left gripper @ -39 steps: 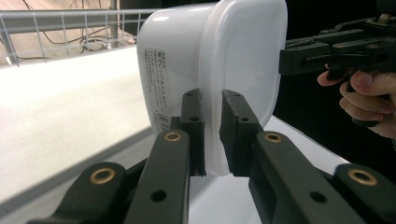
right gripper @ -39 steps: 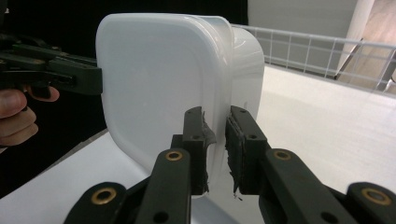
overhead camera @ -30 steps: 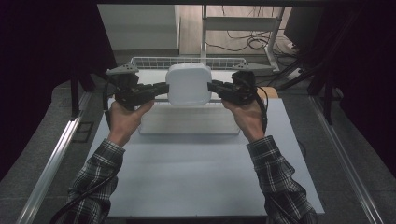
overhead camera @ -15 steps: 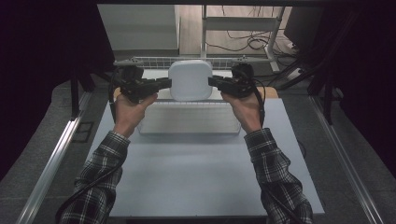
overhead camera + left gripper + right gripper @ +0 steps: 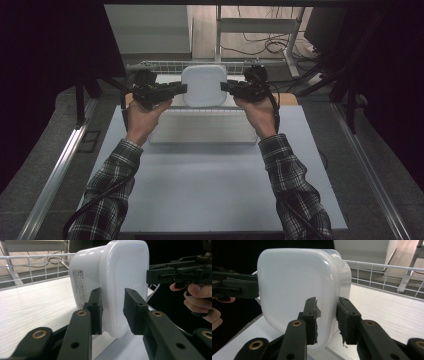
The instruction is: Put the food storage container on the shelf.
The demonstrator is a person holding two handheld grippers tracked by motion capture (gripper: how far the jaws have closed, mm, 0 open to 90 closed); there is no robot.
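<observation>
A white plastic container [image 5: 203,85] with a fitted lid stands on its edge on a white shelf [image 5: 32,302], its lid facing me in the high view. My left gripper [image 5: 184,89] straddles the lid rim on the container's left side. The right gripper [image 5: 223,87] straddles it on the right side. In the left gripper view the container [image 5: 120,272] sits between the jaws of my gripper [image 5: 113,292] with a slight gap at the pads. The right gripper view shows the same at my gripper [image 5: 327,301] and the container [image 5: 294,290]. Both sets of jaws have just been opening.
A white wire rail [image 5: 165,65] edges the shelf at the back. A flat white board [image 5: 202,127] lies in front of the shelf on the grey table [image 5: 210,195]. Desk legs and cables [image 5: 260,45] stand beyond. Metal rails [image 5: 55,170] run along both sides.
Both hands carried the container away from me, toward the wire-railed shelf. It now rests on its edge there, and the jaws stand wider around its rim.
</observation>
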